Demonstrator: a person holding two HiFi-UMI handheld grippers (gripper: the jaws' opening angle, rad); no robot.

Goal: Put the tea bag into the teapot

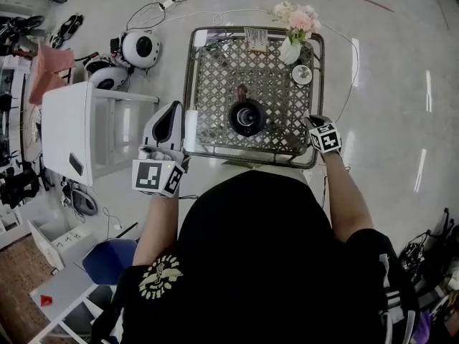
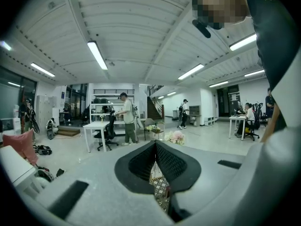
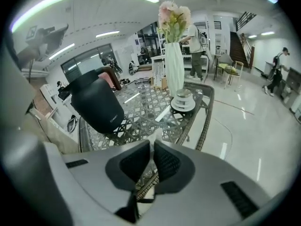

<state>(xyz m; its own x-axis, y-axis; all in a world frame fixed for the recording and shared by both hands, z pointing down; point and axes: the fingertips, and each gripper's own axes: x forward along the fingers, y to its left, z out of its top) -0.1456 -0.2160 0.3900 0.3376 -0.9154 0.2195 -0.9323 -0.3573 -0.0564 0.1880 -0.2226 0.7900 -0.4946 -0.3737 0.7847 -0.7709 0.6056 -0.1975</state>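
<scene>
The left gripper [image 2: 155, 144] is parked off the near left corner of the table [image 1: 188, 84], jaws pressed together with nothing between them. Its marker cube [image 1: 158, 176] only has black-and-white square patterns, no letters. Off to that gripper's left sits a white cabinet [image 1: 72, 131].

On the lattice tabletop the black teapot [image 3: 94, 102] stands upright, ahead of the right gripper [image 3: 151, 142] and off to its left, clearly apart from it. There's a small line of pale print low on the teapot's side, but it's too tiny to read, so no brand can be made out. A little card [image 1: 256, 39] stands at the far edge of the table, well beyond both grippers, and its print is just as unreadable.

The right gripper is over the near right corner of the table, tilted downward, and its jaws are pinched on the tea bag [image 3: 155, 134]. Only a pale sliver pokes out past the tips. So the tea bag is in the right gripper, not in the teapot.

Straight ahead of that gripper is a small saucer [image 3: 183, 105] with a lidded cup on it. Right behind the saucer stands a tall white vase [image 3: 175, 69] of pink and white flowers [image 3: 173, 15].
</scene>
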